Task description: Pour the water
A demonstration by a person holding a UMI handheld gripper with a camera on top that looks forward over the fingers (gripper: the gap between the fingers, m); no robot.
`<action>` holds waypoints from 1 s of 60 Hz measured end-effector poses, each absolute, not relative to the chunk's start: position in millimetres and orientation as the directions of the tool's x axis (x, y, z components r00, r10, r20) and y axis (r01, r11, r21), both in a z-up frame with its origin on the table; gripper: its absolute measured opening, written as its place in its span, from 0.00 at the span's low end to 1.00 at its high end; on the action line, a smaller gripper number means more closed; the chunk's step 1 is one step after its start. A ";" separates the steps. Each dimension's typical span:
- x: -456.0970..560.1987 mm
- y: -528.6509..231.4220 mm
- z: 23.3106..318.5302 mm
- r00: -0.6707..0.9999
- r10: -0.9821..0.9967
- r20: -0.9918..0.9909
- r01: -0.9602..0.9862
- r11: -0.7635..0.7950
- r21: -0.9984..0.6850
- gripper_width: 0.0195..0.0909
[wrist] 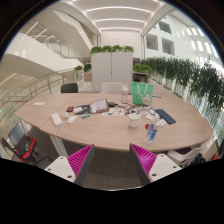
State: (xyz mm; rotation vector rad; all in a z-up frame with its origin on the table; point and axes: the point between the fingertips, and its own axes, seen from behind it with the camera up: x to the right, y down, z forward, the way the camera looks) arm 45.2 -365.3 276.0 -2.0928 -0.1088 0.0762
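A long oval wooden table (100, 132) stands well beyond my fingers. Near its right side sits a white cup (134, 121), and a little to the right of it, closer to the table edge, stands what looks like a small bottle with blue on it (152, 131). My gripper (112, 150) hangs in the air in front of the table, open, its magenta pads (80, 160) wide apart with only grey floor between them. It holds nothing and is far from the cup and bottle.
Papers, a laptop-like item (98, 105) and a green object (142, 91) clutter the tabletop. A red chair (28, 150) stands at the left, a dark chair (68, 88) behind. White cabinets (110, 68) topped with plants are at the back; potted plants (190, 75) line the right.
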 end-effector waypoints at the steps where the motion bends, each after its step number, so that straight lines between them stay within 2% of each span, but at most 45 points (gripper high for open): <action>1: 45.6 -365.3 276.3 0.994 0.109 -0.010 0.046 -0.498 -0.866 0.81; 8: 30.0 -361.3 275.8 0.997 0.074 0.018 0.051 -0.467 -0.883 0.81; 15: 62.1 -349.1 273.2 0.998 0.051 0.047 0.065 -0.440 -0.896 0.80; 18: 72.8 -339.2 267.1 0.998 0.044 0.050 0.064 -0.427 -0.902 0.80; 19: 70.1 -333.2 256.3 0.998 0.038 0.054 0.065 -0.420 -0.905 0.80; 21: 89.5 -325.1 259.6 0.998 0.034 0.058 0.067 -0.411 -0.909 0.80; 27: 132.6 -290.4 242.1 0.998 0.016 0.066 0.067 -0.354 -0.933 0.80; 33: 176.5 -240.8 210.3 0.998 0.000 0.066 0.063 -0.314 -0.947 0.80; 42: 237.6 -161.8 147.3 0.999 -0.047 0.014 0.000 -0.281 -0.960 0.80; 56: 268.3 -62.8 87.0 1.000 -0.015 0.003 0.000 -0.244 -0.970 0.81; 60: 276.6 -42.2 80.4 1.000 -0.023 0.004 -0.001 -0.221 -0.975 0.80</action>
